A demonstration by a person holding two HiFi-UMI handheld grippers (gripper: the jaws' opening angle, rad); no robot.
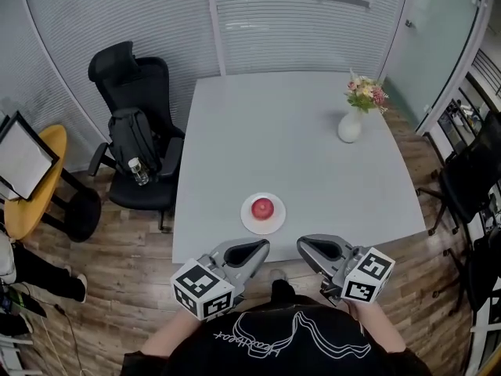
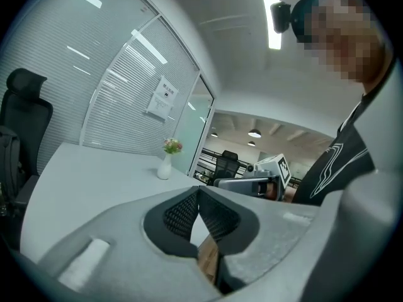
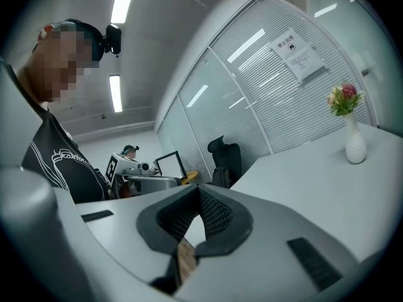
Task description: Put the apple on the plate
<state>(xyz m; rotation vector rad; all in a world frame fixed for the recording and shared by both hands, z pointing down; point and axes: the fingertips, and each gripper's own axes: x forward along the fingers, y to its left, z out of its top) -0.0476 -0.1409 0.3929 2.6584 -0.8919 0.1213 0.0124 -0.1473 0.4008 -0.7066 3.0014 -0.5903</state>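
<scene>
A red apple [image 1: 263, 207] rests on a small white plate [image 1: 252, 222] near the front edge of the pale grey table [image 1: 297, 131]. My left gripper [image 1: 262, 247] hangs off the table's front edge, just below the plate, close to my body. Its jaws meet at the tips with nothing between them [image 2: 198, 190]. My right gripper [image 1: 301, 245] is level beside it, to the plate's lower right, also shut on nothing [image 3: 200, 190]. Neither gripper view shows the apple or the plate. Each gripper view shows the other gripper across from it.
A white vase of flowers [image 1: 350, 124] stands at the table's far right. A black office chair with a backpack [image 1: 133, 139] is by the table's left side, beyond it a yellow round table [image 1: 35, 178]. Another dark chair [image 1: 470, 182] is at the right.
</scene>
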